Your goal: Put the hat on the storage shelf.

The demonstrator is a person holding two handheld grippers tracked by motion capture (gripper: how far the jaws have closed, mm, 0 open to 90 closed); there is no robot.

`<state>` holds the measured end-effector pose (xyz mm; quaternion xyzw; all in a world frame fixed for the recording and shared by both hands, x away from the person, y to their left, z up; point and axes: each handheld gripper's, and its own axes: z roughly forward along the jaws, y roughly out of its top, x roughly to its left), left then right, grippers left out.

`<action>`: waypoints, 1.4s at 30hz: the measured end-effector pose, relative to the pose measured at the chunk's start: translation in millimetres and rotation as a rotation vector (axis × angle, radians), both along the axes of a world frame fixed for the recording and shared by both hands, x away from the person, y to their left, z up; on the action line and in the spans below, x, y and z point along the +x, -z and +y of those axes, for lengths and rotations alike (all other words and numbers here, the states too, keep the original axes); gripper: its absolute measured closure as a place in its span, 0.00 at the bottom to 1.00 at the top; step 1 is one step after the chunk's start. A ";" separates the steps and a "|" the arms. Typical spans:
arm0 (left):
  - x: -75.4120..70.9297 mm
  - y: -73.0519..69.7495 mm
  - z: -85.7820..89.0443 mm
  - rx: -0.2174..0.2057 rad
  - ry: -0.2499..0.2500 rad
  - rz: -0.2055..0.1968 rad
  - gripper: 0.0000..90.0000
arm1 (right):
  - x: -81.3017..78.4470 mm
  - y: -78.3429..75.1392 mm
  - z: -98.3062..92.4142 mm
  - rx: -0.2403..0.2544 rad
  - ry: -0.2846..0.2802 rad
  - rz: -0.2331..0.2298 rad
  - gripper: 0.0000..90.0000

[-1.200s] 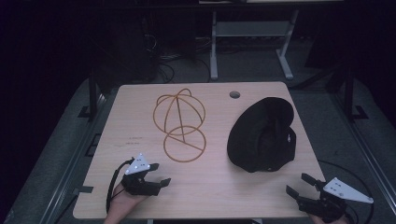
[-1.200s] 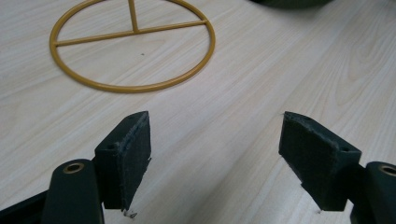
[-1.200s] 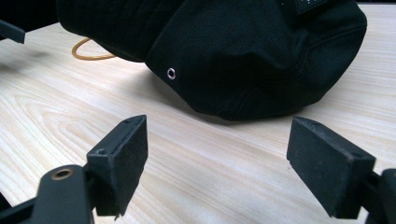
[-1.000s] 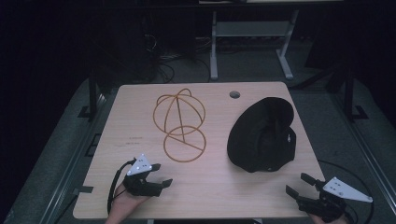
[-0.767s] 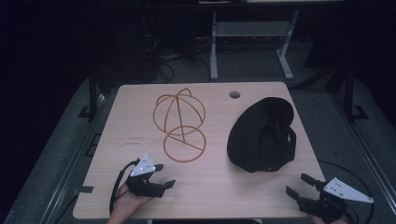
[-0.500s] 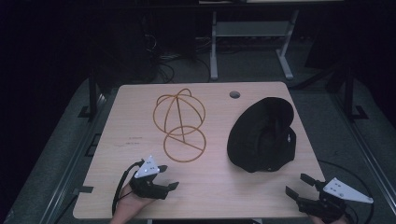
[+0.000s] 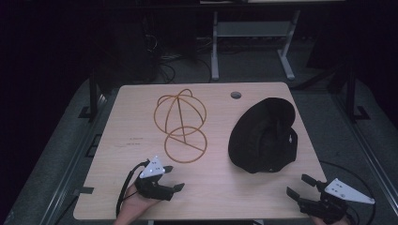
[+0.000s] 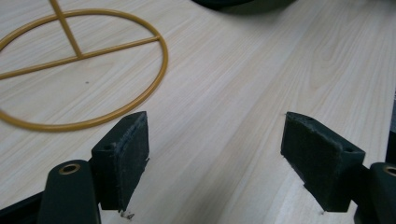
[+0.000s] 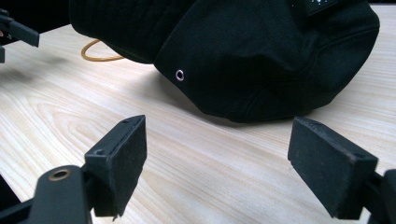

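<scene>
Bare table [image 7: 141,122] lies open left of the wire stand [image 7: 180,124]; hat [image 7: 265,136] seemingly crowds the right.

I see a light wooden table [image 7: 117,154] with a round grommet hole [image 7: 235,95] near its far edge. Beyond that edge the room is dark; a grey metal stand [image 7: 253,44] rests on the grey floor [image 7: 61,154], with cables [image 7: 164,61] near the far left corner.

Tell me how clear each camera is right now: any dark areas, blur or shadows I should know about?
High view: table lit, surroundings nearly black, black hat shows little detail. Left gripper view: sharp wood grain and wire stand, even light. Right gripper view: hat casts a soft shadow on the table; jaws slightly blurred up close.
</scene>
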<state>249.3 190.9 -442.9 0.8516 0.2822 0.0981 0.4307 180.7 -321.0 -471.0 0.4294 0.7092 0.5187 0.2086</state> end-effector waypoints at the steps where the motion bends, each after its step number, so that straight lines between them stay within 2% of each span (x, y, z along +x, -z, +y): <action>1: 0.4 -0.8 -1.1 0.005 0.006 -0.005 0.25 | 0.1 -0.1 0.1 -0.001 0.000 0.001 0.21; 13: 7.2 -11.9 -31.0 -0.010 0.070 0.002 0.24 | -0.7 -0.7 -1.4 0.014 0.003 -0.005 0.21; 19: 9.4 -17.0 -50.7 -0.005 0.120 -0.009 0.24 | -0.5 -1.1 -1.7 0.016 0.000 -0.006 0.21; 22: 10.0 -18.8 -60.4 0.010 0.143 -0.015 0.24 | -0.6 -0.6 -1.4 0.017 -0.002 -0.005 0.21; 32: 13.0 -23.9 -89.5 0.015 0.201 -0.014 0.24 | -0.6 -1.1 -1.5 0.019 -0.007 -0.008 0.21; 35: 14.3 -27.1 -103.9 0.006 0.230 -0.014 0.24 | -1.0 -2.3 -1.8 0.017 -0.007 -0.014 0.21; 42: 17.9 -28.3 -128.3 0.022 0.272 -0.013 0.24 | -1.1 -2.1 -1.9 0.017 -0.015 -0.013 0.21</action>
